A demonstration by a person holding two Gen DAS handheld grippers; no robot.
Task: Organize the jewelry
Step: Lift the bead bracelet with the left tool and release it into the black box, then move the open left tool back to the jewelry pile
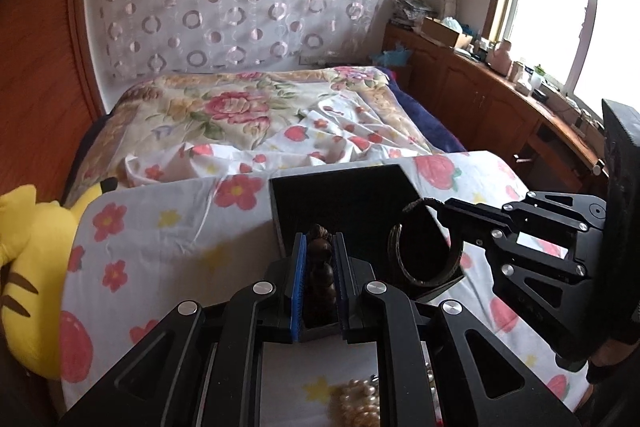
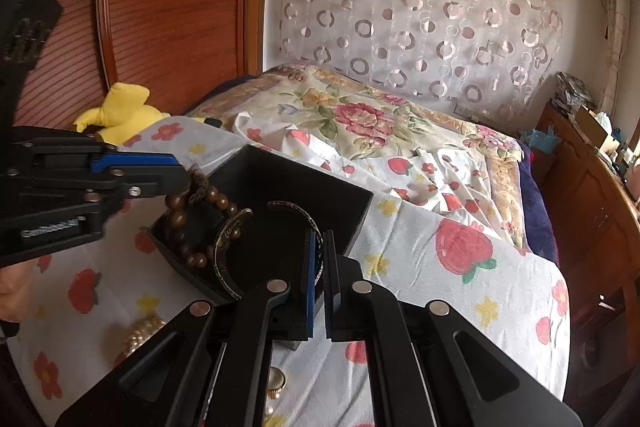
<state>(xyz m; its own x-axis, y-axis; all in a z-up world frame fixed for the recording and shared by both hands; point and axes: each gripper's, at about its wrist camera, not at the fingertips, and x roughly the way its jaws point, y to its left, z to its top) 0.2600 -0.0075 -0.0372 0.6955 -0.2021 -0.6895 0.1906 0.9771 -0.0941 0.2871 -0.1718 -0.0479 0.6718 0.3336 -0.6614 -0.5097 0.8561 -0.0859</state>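
Bead bracelet (image 2: 200,219) in tilted left gripper (image 1: 319,251) jaws

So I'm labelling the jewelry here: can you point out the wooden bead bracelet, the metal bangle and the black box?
wooden bead bracelet (image 2: 188,227), right wrist view, hanging beads.
metal bangle (image 1: 400,259), left wrist view, left rim.
black box (image 2: 352,223), right wrist view, right wall.
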